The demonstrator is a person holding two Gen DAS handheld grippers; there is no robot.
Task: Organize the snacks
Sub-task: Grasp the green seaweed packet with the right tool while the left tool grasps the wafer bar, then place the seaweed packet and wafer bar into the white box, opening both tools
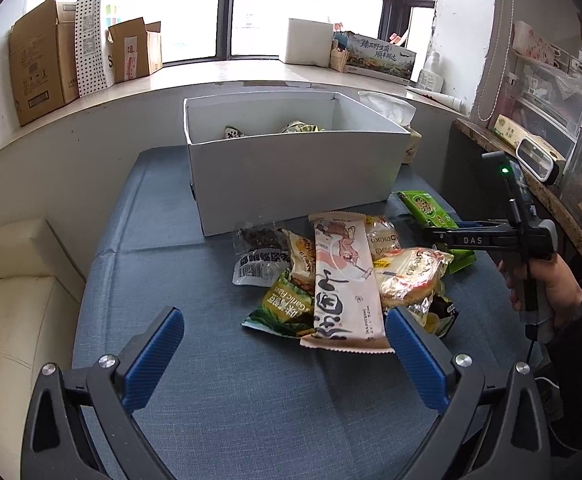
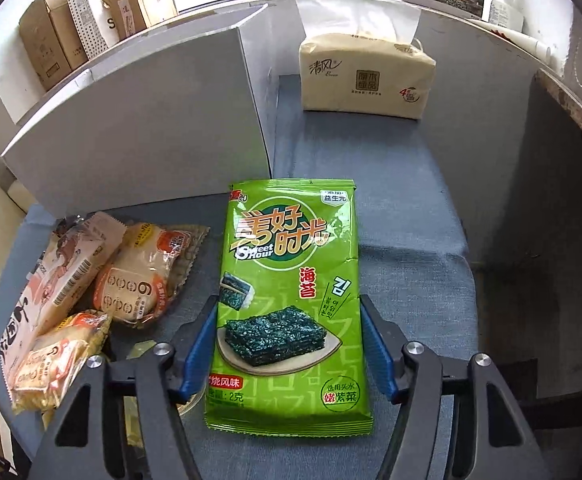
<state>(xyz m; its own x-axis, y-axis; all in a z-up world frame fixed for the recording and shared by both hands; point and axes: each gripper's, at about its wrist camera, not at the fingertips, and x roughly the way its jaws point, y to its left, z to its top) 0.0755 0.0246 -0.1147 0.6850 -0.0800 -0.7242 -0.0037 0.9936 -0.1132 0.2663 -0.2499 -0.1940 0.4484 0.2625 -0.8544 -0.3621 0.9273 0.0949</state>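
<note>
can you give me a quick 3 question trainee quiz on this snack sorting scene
1. True or false: the left gripper is holding the long pink snack bar.
2. What lies between the jaws of the right gripper?
A. tissue pack
B. green seaweed snack packet
C. garlic snack bag
3. Fill in: behind the loose snacks on the blue tablecloth stands a white ____ with a few packets already inside.

Key:
1. False; its jaws are open, nothing between them.
2. B, the green seaweed snack packet, lying flat on the cloth.
3. box, the white box.
</note>
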